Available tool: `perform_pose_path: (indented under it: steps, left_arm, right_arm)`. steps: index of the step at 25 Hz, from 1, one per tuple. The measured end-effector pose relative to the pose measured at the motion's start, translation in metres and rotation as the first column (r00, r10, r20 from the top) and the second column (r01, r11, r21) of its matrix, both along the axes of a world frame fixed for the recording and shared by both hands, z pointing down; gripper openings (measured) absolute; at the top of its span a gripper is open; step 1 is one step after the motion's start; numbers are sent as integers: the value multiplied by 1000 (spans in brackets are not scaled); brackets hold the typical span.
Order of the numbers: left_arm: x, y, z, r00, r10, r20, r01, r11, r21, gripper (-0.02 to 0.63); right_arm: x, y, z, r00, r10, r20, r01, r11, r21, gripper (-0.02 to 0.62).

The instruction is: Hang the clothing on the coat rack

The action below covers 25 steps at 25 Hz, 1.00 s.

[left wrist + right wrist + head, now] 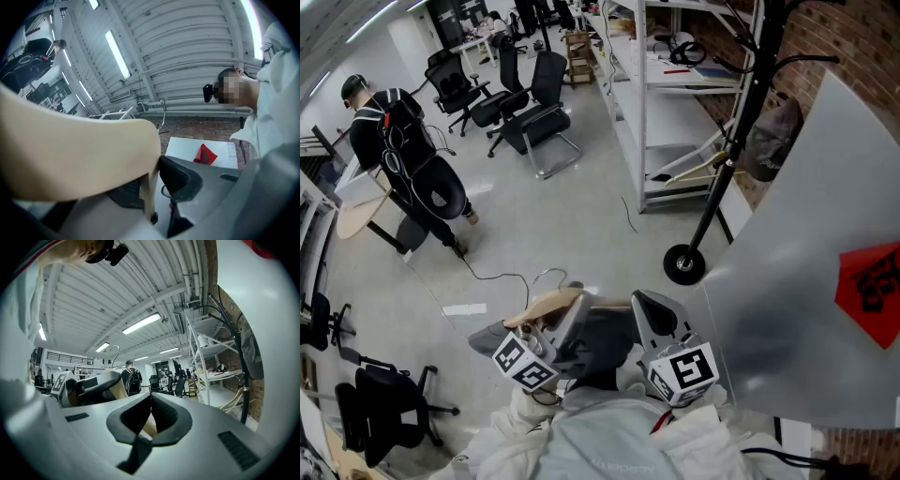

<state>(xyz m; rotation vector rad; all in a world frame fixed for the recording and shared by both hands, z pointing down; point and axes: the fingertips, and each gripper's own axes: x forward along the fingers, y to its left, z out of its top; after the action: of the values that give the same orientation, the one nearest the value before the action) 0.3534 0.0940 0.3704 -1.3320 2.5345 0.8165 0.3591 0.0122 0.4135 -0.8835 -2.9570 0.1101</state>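
Note:
A pale wooden hanger (546,306) lies between my two grippers low in the head view. My left gripper (572,314) is shut on it; in the left gripper view the hanger (70,154) fills the left side, with a thin part of it clamped against the black pad (180,180). My right gripper (649,305) is shut on the hanger's other arm, a beige strip (149,426) showing between its pads (171,416). White clothing (609,441) is bunched under both grippers. The black coat rack (727,164) stands at the right on a wheeled base (684,265), with a grey garment (769,141) hanging on it.
A large white panel with a red paper (872,291) leans close on the right against a brick wall. White metal shelving (675,94) stands behind the rack. Office chairs (534,112) and a person in black (403,150) are farther off. A cable (497,277) lies on the floor.

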Motion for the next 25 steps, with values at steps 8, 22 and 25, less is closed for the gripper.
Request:
perform_pose_path:
  steps: [8, 22, 25]
  left_arm:
    - [-55, 18, 0, 1000, 8, 15, -8, 1000, 15, 101]
    - [-195, 60, -18, 998, 44, 48, -46, 998, 41, 101]
    - [-221, 70, -20, 997, 54, 50, -55, 998, 37, 103]
  right_arm:
    - [-54, 17, 4, 1000, 14, -4, -14, 1000, 4, 25]
    - [-195, 67, -9, 1000, 24, 17, -24, 1000, 16, 25]
    - [-221, 78, -12, 999, 35, 21, -35, 999, 16, 25]
